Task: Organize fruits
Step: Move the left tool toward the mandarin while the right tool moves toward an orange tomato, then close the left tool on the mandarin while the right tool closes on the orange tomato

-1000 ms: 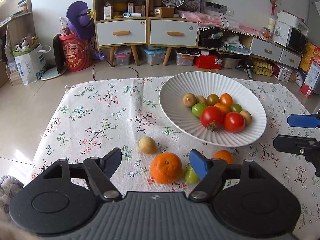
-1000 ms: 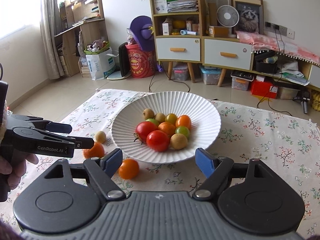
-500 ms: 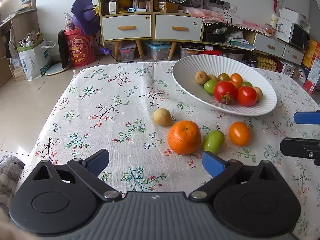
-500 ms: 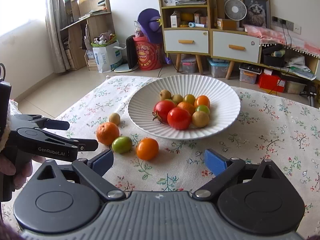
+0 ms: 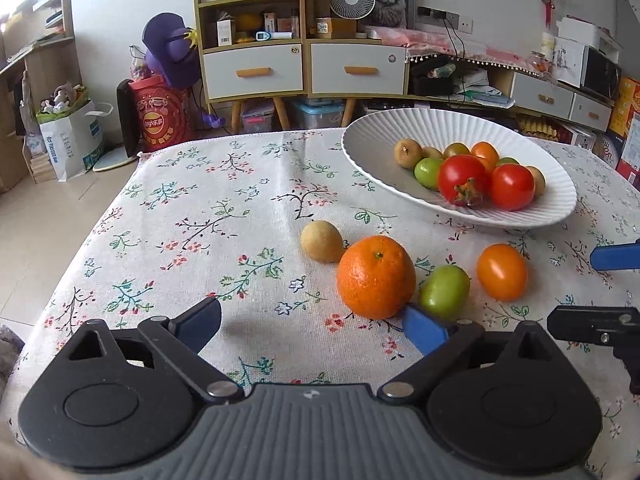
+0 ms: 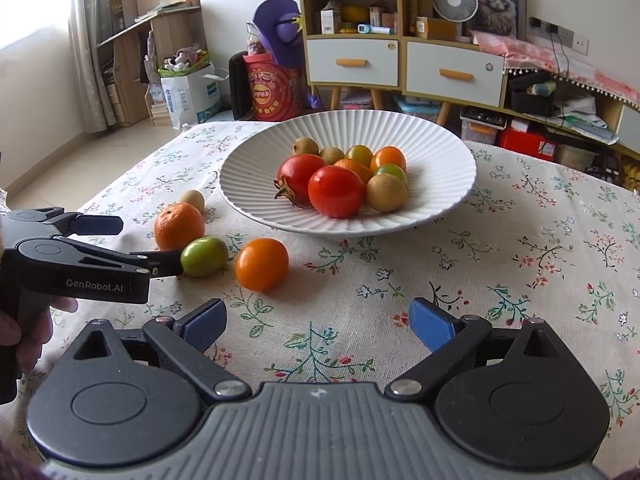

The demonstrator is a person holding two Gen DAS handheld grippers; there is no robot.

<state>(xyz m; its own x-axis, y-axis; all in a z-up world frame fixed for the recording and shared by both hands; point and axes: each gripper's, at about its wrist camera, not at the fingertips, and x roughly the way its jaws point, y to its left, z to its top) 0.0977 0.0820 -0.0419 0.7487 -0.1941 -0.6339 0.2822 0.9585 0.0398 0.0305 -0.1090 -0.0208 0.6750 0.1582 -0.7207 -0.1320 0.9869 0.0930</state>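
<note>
A white ribbed plate (image 5: pixel 372 136) (image 6: pixel 440 152) holds several tomatoes and small fruits. On the floral cloth in front of it lie an orange (image 5: pixel 375 276) (image 6: pixel 178 226), a green tomato (image 5: pixel 445 292) (image 6: pixel 203 256), an orange tomato (image 5: pixel 501 271) (image 6: pixel 262 263) and a small tan fruit (image 5: pixel 322 241) (image 6: pixel 193 199). My left gripper (image 5: pixel 310 326) is open and empty, low over the cloth just short of the orange. My right gripper (image 6: pixel 318 322) is open and empty, near the orange tomato.
The cloth-covered table (image 5: pixel 208 208) ends at the left and far edges. Behind it stand a cabinet with drawers (image 5: pixel 304 68), a red bucket (image 5: pixel 160 120) and floor clutter. My right gripper shows at the right edge of the left wrist view (image 5: pixel 604 292).
Both grippers have dropped lower and pulled back from the plate. The loose fruits now lie ahead of the fingers instead of between them. Both stay open.
</note>
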